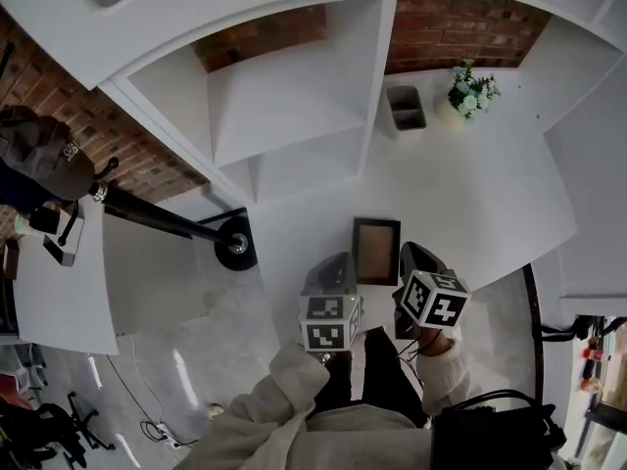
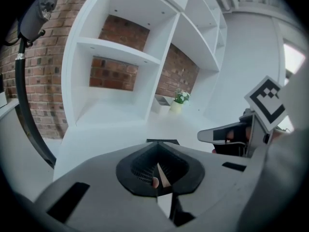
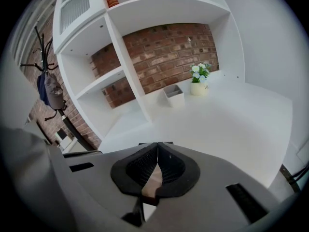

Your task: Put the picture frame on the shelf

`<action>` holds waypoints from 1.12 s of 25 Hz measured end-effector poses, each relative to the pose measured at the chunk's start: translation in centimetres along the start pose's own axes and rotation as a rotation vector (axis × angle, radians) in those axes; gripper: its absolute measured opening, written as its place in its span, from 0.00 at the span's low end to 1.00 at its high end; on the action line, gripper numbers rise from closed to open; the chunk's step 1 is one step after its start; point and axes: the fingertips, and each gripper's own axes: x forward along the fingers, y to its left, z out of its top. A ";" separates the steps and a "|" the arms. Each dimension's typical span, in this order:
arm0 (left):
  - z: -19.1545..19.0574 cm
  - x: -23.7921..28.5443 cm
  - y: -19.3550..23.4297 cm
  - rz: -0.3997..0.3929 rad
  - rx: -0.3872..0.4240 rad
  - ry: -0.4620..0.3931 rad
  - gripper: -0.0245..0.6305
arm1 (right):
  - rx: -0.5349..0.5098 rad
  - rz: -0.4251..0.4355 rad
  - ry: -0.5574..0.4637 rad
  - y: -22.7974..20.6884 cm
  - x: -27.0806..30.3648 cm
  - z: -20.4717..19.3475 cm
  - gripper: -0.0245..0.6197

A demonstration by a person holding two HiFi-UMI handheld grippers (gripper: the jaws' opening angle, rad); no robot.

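Note:
The picture frame (image 1: 376, 251), dark-edged with a brown inside, lies flat on the white lower shelf surface (image 1: 470, 194). My left gripper (image 1: 338, 260) sits just left of the frame and my right gripper (image 1: 417, 251) just right of it, each at the frame's near end. Both are shut, the jaws meeting in a line with nothing held. In the left gripper view the left gripper (image 2: 158, 147) hides all but a dark sliver of the frame (image 2: 162, 141). The right gripper (image 3: 157, 145) hides the frame the same way in its own view.
At the back of the shelf surface stand a small grey box (image 1: 406, 107) and a flower pot (image 1: 472, 91). White cubbies (image 1: 284, 96) rise at the left. A coat stand's base (image 1: 235, 243) sits on the floor, a white desk (image 1: 59, 282) further left, a black bag (image 1: 500, 434) bottom right.

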 end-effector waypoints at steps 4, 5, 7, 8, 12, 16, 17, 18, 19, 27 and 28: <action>-1.9 0.5 -0.5 -0.012 0.006 0.043 0.05 | 0.038 -0.017 0.036 -1.0 0.5 -2.2 0.08; -2.3 0.7 -0.5 -0.014 0.006 0.056 0.05 | 0.039 -0.019 0.049 -1.2 0.6 -2.8 0.08; -2.9 1.3 -0.5 -0.014 0.005 0.070 0.05 | 0.028 -0.019 0.070 -1.5 1.1 -3.5 0.08; -3.0 1.6 -0.5 -0.014 0.004 0.073 0.05 | 0.021 -0.020 0.077 -1.6 1.4 -3.8 0.08; -3.6 2.1 -0.8 -0.016 0.005 0.085 0.05 | 0.016 -0.021 0.101 -2.0 1.8 -4.8 0.08; -3.7 2.2 -0.9 -0.014 0.004 0.089 0.05 | 0.040 0.007 0.126 -1.7 2.1 -5.5 0.08; -3.7 2.2 -0.8 -0.012 0.003 0.090 0.05 | 0.044 0.010 0.130 -1.6 2.2 -5.5 0.08; -3.7 2.3 -0.8 -0.010 0.001 0.091 0.05 | 0.045 0.009 0.133 -1.6 2.3 -5.5 0.08; -3.7 2.3 -0.8 -0.008 0.000 0.092 0.05 | 0.045 0.007 0.135 -1.7 2.4 -5.5 0.08; -4.2 2.5 -0.4 0.009 -0.016 0.100 0.05 | 0.058 0.033 0.172 -1.4 3.3 -6.2 0.17; -4.3 2.5 -0.4 0.011 -0.017 0.101 0.05 | 0.058 0.036 0.177 -1.4 3.4 -6.3 0.17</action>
